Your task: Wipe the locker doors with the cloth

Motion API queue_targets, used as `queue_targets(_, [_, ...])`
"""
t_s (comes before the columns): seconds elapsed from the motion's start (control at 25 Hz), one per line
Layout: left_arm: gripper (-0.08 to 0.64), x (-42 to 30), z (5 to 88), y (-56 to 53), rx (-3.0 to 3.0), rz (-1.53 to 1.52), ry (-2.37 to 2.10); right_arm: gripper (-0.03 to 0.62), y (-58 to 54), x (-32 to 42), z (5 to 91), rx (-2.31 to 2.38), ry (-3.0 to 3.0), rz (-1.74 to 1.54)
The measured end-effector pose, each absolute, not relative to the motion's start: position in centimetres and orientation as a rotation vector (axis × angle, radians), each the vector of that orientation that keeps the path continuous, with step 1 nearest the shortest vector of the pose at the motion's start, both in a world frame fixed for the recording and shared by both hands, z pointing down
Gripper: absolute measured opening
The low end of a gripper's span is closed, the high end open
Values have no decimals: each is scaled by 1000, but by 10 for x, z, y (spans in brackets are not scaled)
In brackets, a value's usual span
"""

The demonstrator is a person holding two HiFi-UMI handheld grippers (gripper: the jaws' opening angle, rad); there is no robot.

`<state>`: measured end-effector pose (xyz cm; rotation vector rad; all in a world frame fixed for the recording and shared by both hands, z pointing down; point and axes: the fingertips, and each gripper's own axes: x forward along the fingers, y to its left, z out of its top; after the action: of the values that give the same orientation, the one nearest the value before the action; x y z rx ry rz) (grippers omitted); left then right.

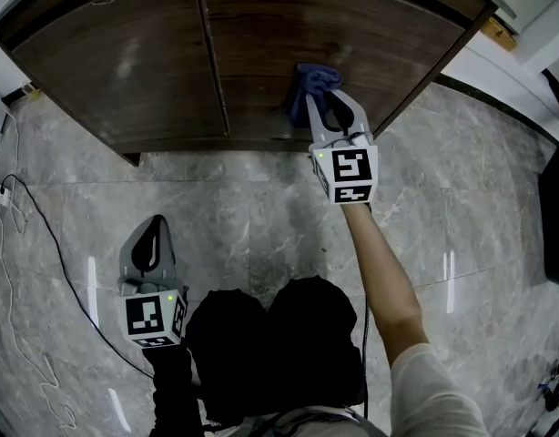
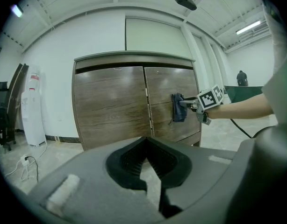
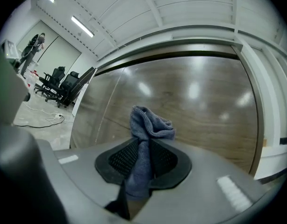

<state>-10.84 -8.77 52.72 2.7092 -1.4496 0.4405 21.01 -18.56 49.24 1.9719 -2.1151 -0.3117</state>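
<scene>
**Blue cloth pressed to locker door**

A person crouches on the grey marble floor (image 1: 261, 208), dark-trousered knees (image 1: 270, 344) nearest the onlooker. Low at their 11 o'clock, the left claw (image 1: 154, 226) (image 2: 146, 160) hangs above the floor, its jaws drawn together at the tips with nothing between them. A white cable (image 1: 25, 217) trails over the floor at 9 o'clock.

A bare forearm (image 1: 384, 280) stretches to 1 o'clock, carrying the right claw (image 1: 327, 107) (image 3: 141, 162). Its jaws are clamped on a blue cloth (image 1: 314, 78) (image 2: 178, 107) (image 3: 150, 125), parted only by the fabric's thickness. One end of the cloth runs back between the pads, and the bunched end stands proud of the tips.

That bunch sits against the right locker door (image 1: 352, 35) (image 2: 169, 85) (image 3: 204, 106), around mid-height on the dark wood-grain face. The left locker door (image 1: 125, 62) (image 2: 111, 106) lies at 11 o'clock, just across the centre seam. Farther off at 9 o'clock, a white water dispenser (image 2: 33, 106) stands by the wall.
</scene>
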Motion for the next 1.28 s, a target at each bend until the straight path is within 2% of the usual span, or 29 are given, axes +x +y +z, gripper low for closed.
queue_targets(0.88, [2,-116,531,-90,2701,495,-1465,74,-195,180,662,1733,-2103,81])
queue_targets(1.08, [2,-119,530,-91,2701,505,-1471,72,-196,177,666,1716,-2095,113])
queue_targets(1.28, [2,-118,528,-91,2702,493,-1464,71,-197,174,626,1735,-2114,40])
